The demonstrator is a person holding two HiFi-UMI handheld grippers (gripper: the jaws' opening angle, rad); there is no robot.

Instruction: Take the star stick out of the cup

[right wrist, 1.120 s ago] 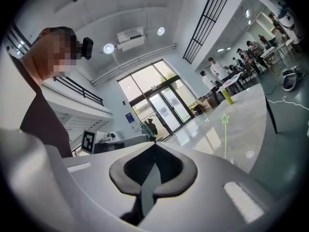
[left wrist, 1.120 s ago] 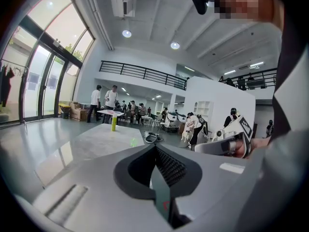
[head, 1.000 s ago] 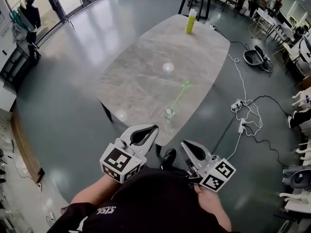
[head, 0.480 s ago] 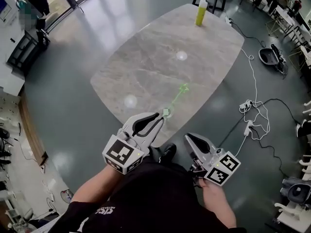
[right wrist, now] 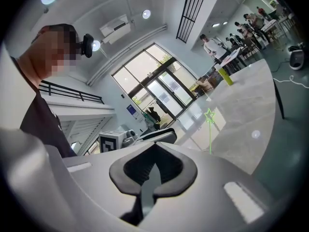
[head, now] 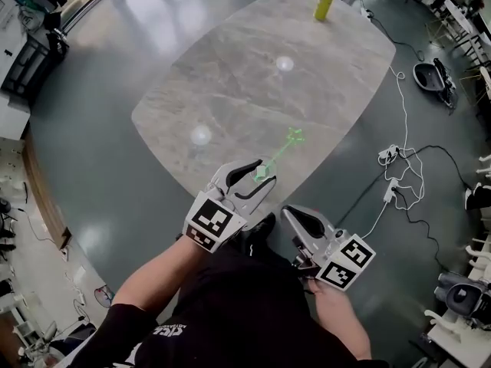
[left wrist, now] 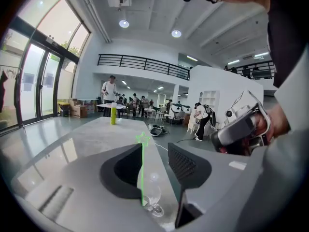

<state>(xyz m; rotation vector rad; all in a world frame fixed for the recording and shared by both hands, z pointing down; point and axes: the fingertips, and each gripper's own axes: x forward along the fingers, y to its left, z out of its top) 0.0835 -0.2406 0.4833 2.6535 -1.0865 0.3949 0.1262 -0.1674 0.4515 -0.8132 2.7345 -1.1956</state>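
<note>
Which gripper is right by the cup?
The left gripper, at the table edge, jaws opening with the cup and star stick between them. The right gripper hangs back off the table, jaws shut.

The person wore a black T-shirt (head: 253, 305) with small white lettering, a black sleeve (head: 115, 336) and a black shoe (head: 265, 227). The left gripper (head: 262, 173) and the right gripper (head: 286, 211) had pale grey moulded shells with black-lined jaws. Each carried a marker cube (head: 213, 222) of black-and-white squares at its rear. The left jaws, one pad (left wrist: 186, 166) finely ribbed, were opening, with the clear cup (left wrist: 150, 197) and green star stick (left wrist: 142, 168) between them.
</note>
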